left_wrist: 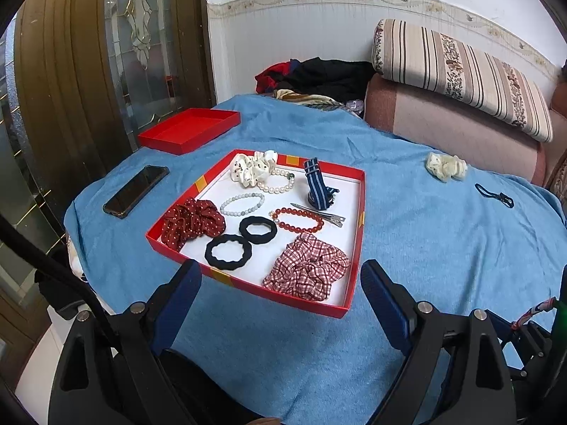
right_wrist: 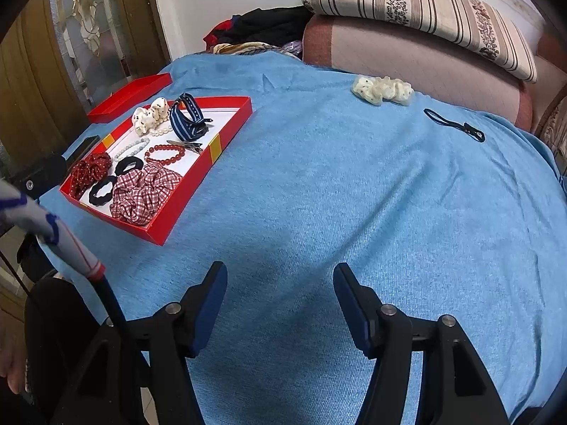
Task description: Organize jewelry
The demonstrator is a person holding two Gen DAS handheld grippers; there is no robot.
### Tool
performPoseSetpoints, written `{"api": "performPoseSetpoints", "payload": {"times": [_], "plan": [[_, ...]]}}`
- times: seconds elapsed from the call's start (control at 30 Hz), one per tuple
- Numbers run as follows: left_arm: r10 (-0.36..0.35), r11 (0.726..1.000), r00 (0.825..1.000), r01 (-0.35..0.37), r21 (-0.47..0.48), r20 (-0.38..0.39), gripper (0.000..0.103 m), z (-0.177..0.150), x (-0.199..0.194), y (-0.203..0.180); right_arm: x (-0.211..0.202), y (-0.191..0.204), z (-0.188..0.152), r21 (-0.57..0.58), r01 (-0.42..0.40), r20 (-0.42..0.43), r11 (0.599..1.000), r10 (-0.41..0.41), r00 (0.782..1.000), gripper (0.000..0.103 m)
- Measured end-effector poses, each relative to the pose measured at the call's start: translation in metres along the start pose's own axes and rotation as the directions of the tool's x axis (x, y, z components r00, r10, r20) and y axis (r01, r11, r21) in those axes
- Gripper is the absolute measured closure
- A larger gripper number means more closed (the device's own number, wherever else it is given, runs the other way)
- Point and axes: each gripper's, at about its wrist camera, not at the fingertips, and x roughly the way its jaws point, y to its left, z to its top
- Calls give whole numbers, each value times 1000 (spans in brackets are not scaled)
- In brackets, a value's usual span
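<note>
The shallow red cardboard tray with a white floor (left_wrist: 358, 226) sits on the blue terry cloth (left_wrist: 443, 248) that covers the table, and nearly everything is gathered in it. At its near edge lie a red-and-white checked fabric scrunchie (left_wrist: 306, 265) and two black wavy hair rings (left_wrist: 227, 250). A dark red white-dotted scrunchie (left_wrist: 191, 223) fills the tray's left corner. Mid-tray there are a pale bead bracelet (left_wrist: 242, 203), a red-brown bead bracelet (left_wrist: 297, 219) and a metal hair clip (left_wrist: 319, 212). Toward the far edge are a cream spotted scrunchie (left_wrist: 253, 168), a white pearl bracelet (left_wrist: 280, 180) touching it, and a blue striped band (left_wrist: 316, 184) standing up.

Well right of the tray, out on the cloth, lies a second cream dotted scrunchie (right_wrist: 382, 90), with a thin dark cord loop (right_wrist: 453, 124) further right. Left of the tray rests a black phone (left_wrist: 136, 191), and beyond the tray's far left corner a red box lid (left_wrist: 189, 129).

The left gripper (left_wrist: 280, 283) hangs just before the tray's near edge, jaws spread wide, empty. The right gripper (right_wrist: 280, 294) hovers over bare cloth right of the tray, jaws moderately apart, nothing between them.
</note>
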Motion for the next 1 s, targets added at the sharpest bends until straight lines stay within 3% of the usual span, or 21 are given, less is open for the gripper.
{"api": "performPoseSetpoints", "payload": {"times": [0.6, 1.0], "plan": [[-27, 1000, 998, 27, 4, -65, 13, -5, 14, -2, -3, 5, -1, -37, 45, 35, 998, -44, 998, 35], [-9, 1000, 996, 7, -23, -83, 13, -4, 20, 12, -5, 17, -2, -88, 73, 60, 993, -68, 996, 31]]}}
